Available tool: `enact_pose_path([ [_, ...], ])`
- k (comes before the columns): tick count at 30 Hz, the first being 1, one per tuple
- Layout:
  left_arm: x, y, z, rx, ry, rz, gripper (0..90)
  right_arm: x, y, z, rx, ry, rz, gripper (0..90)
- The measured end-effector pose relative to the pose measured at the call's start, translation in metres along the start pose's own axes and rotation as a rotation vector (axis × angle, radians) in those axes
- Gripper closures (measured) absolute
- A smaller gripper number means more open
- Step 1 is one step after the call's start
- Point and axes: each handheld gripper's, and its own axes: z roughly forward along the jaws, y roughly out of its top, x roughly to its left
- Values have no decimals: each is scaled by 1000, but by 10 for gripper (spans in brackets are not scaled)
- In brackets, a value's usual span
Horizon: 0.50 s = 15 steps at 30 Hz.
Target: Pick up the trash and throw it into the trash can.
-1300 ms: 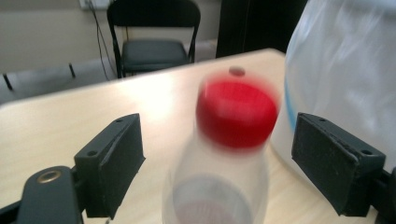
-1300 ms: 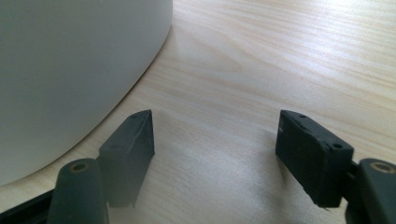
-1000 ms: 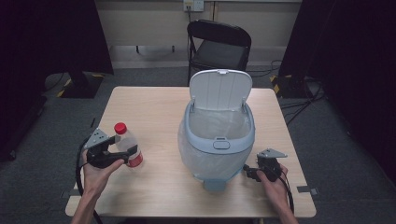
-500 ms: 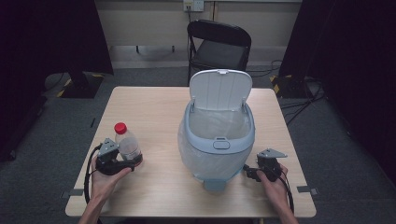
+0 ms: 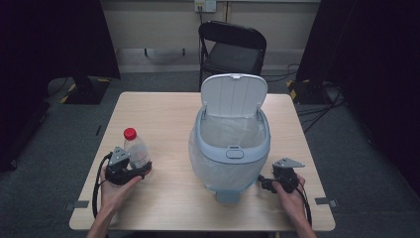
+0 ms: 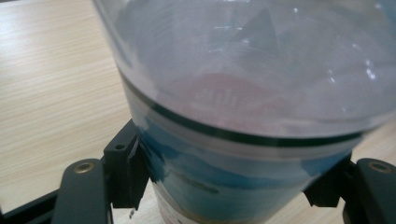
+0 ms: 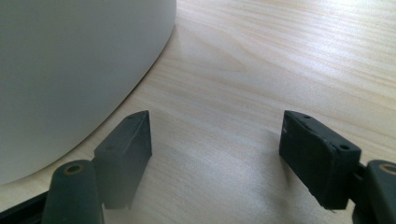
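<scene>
On the left part of the wooden table [image 5: 163, 114] a clear plastic bottle [image 5: 136, 153] with a red cap [image 5: 130, 133] stands upright, and the left gripper [image 5: 141, 169] closes around its lower body from the person's side. In the left gripper view the bottle [image 6: 247, 93] sits between the two black jaws, one pad pressing its label on each side, so the jaws are clamped on it at a middling spread set by the bottle's width. The left hand [image 5: 116, 188] holds that gripper low over the table, with its cable looping down by the wrist. In the middle of the table stands a pale blue bin [image 5: 232, 148] with its lid [image 5: 234, 95] swung up and back, and a clear bag lines the inside. The bottle is well apart from the bin, to its left. The right gripper [image 5: 266, 184] rests near the front right foot of the bin, held by the right hand [image 5: 292, 198]. In the right gripper view its jaws stand wide apart with only bare tabletop [image 7: 261, 70] between them, and the bin's white wall [image 7: 70, 60] curves just beside the left jaw. A black folding chair [image 5: 232, 47] stands behind the far edge of the table.
</scene>
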Motion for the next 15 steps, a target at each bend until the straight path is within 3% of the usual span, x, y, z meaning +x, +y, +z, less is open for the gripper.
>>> enact_pose_path([
  [7,-3,7,-6,-47,-18,-40,302,0,0,0,0,0,0,243],
  [10,-6,11,-10,-76,-58,-52,302,0,0,0,0,0,0,243],
  [15,-17,21,-18,-116,-106,-7,303,0,0,0,0,0,0,243],
])
